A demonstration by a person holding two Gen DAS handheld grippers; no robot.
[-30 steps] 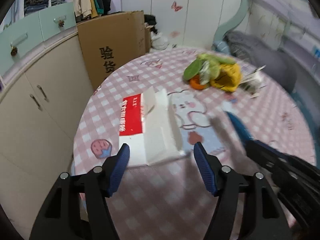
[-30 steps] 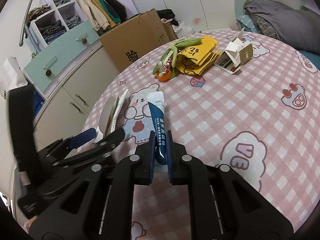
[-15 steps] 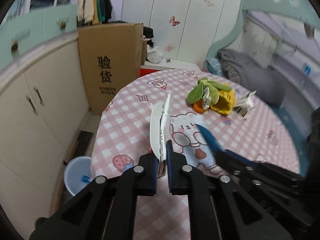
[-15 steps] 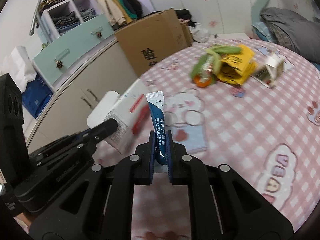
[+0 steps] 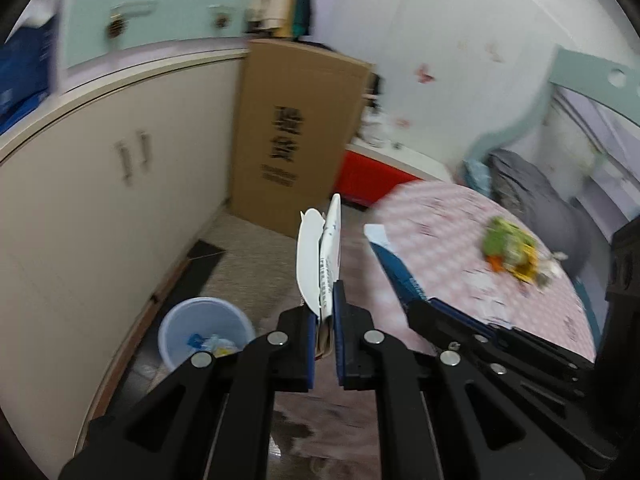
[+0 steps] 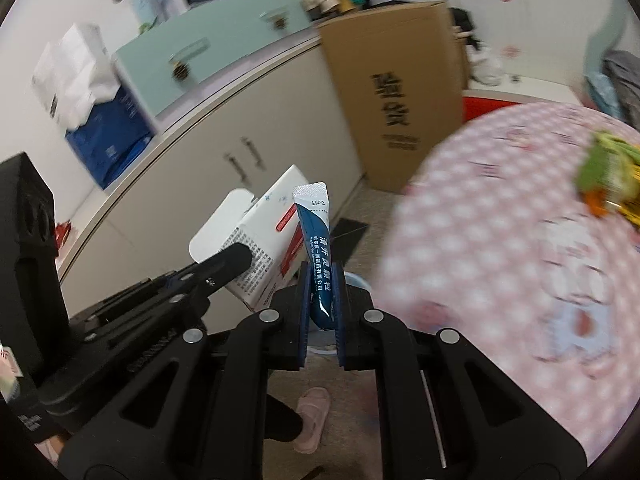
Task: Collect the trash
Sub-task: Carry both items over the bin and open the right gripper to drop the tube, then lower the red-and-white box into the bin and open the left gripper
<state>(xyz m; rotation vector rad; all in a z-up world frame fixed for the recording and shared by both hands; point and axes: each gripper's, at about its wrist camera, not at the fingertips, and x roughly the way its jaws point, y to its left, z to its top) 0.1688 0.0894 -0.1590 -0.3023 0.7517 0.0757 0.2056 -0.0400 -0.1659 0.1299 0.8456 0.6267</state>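
Note:
My left gripper [image 5: 323,320] is shut on a flattened white carton [image 5: 322,258], held edge-on in the air off the table's left side. The carton also shows in the right wrist view [image 6: 264,236], with red print on it. My right gripper [image 6: 322,300] is shut on a blue tube [image 6: 318,240]; the tube shows in the left wrist view [image 5: 396,270] too. A pale blue trash bin [image 5: 206,334] stands on the floor below and left of the left gripper, with some trash in it.
The round table with a pink checked cloth [image 5: 460,264] lies to the right, with a green and yellow trash pile [image 5: 510,250] on it. Cream cabinets [image 5: 80,200] and a tall cardboard box [image 5: 296,136] stand to the left and behind. A slippered foot [image 6: 312,416] is on the floor.
The left gripper shut on the carton and lifted it off the table. Both grippers swung left, away from the table, so that the bin on the floor comes into view.

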